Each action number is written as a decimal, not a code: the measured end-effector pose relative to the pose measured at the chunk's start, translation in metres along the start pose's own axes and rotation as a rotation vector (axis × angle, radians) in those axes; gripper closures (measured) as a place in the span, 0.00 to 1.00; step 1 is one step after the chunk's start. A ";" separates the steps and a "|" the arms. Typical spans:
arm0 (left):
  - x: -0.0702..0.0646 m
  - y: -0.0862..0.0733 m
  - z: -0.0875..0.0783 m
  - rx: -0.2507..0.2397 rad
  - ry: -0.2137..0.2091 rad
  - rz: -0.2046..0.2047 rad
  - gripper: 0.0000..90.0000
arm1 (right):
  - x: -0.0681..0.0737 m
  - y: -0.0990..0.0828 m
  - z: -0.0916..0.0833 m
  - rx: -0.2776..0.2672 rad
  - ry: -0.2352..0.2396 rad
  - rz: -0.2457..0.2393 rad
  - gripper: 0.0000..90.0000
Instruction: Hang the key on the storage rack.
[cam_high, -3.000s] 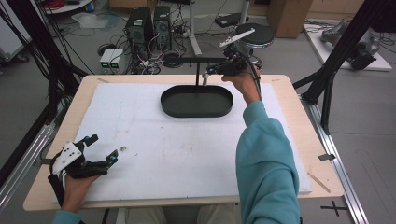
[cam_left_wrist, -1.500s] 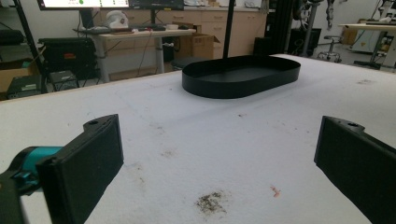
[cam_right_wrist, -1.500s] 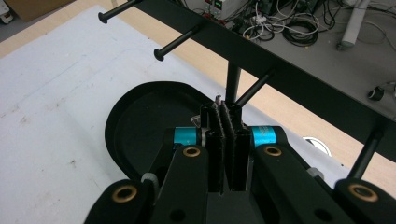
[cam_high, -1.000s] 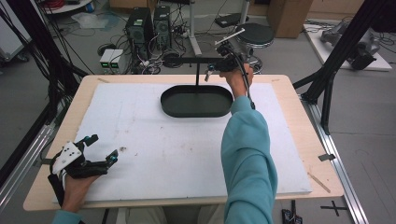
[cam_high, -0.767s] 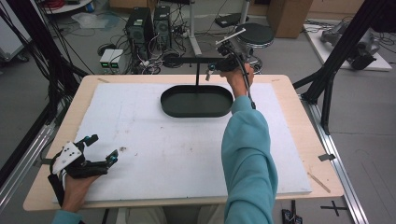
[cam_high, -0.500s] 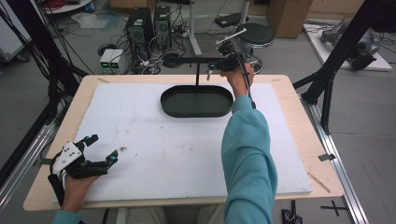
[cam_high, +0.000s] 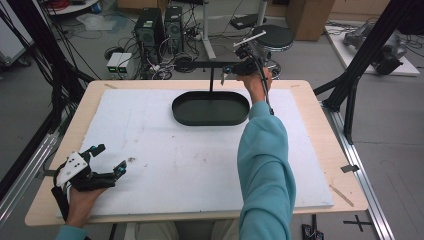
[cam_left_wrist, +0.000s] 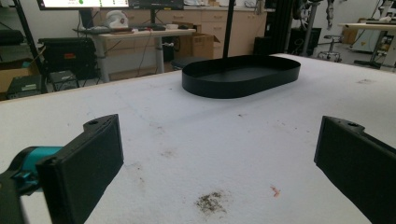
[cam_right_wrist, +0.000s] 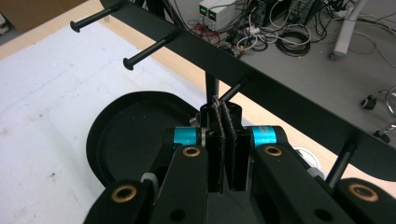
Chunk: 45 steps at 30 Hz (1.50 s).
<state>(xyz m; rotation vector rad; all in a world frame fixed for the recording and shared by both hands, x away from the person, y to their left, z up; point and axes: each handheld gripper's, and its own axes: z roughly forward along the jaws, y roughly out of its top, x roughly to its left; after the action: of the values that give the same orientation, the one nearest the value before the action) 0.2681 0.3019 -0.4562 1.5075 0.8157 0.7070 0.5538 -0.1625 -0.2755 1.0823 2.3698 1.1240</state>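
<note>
Pressing jaws tightly together on the right gripper (cam_right_wrist: 223, 135), possibly pinching something thin and glinting at the tips, too small to tell. Hovering just beside a peg of the black metal rack bar (cam_right_wrist: 261, 84), above the black oval tray (cam_high: 210, 108). Looking like hanging or unhooking at the pegs; calling next for careful alignment. Resting wide open near the table's front corner: left gripper (cam_high: 102, 167), nothing between its jaws.

Even, bright indoor light, soft shadows, slight blur, no harsh glare.
</note>
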 end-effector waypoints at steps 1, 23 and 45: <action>0.000 0.000 0.000 -0.001 0.000 0.002 0.02 | -0.001 0.000 0.000 -0.005 0.001 -0.006 0.98; 0.000 0.000 0.000 0.005 -0.001 0.005 0.02 | -0.009 -0.004 0.005 -0.022 0.013 0.007 0.95; 0.000 0.000 0.000 -0.005 0.003 0.003 0.02 | 0.021 -0.005 -0.031 -0.094 0.020 -0.010 0.01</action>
<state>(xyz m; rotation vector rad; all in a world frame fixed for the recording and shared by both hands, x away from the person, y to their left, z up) 0.2679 0.3015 -0.4563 1.5039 0.8135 0.7137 0.5209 -0.1656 -0.2584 1.0313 2.3090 1.2354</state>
